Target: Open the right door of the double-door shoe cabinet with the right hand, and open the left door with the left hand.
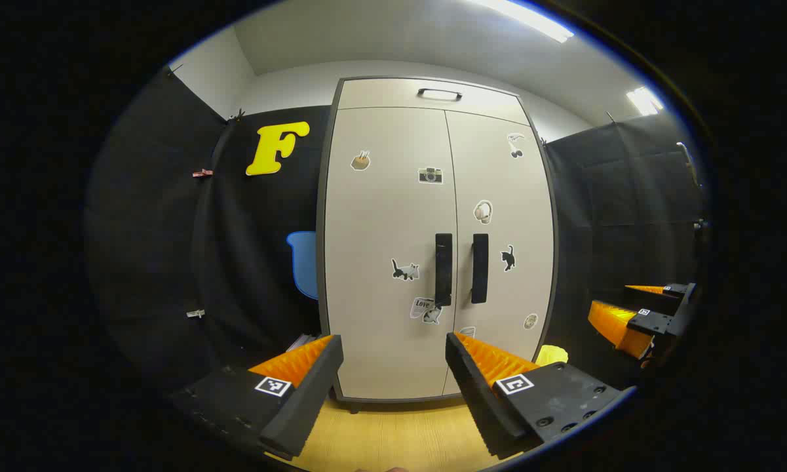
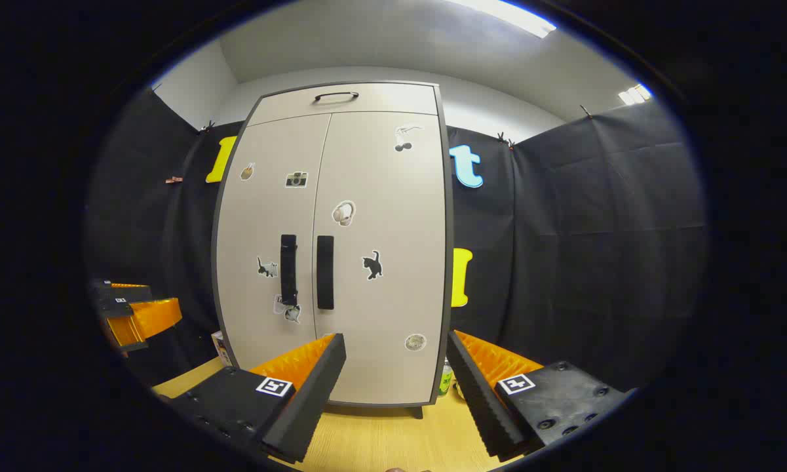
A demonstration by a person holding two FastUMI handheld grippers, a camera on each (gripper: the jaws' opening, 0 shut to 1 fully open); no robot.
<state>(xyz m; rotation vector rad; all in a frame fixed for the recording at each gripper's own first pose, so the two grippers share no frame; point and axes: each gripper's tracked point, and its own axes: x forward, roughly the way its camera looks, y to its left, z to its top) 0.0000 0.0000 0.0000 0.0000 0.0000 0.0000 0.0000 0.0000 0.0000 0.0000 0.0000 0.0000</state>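
Shoe cabinet (image 1: 393, 275) stands upright on the wooden floor (image 1: 400, 432) against the black cloth wall, both doors closed. Left door (image 1: 383, 216) and right door (image 1: 501, 196) meet at the middle seam, with a black vertical left handle (image 1: 443, 269) and right handle (image 1: 479, 268) just beside it. Animal and camera stickers are scattered on the doors. Drawer pull (image 1: 440, 94) on the top panel. Left gripper (image 1: 393, 364) is spread wide, holding nothing, well apart from the cabinet. Right gripper (image 2: 396, 360) is likewise released and empty, facing the right door, not touching it.
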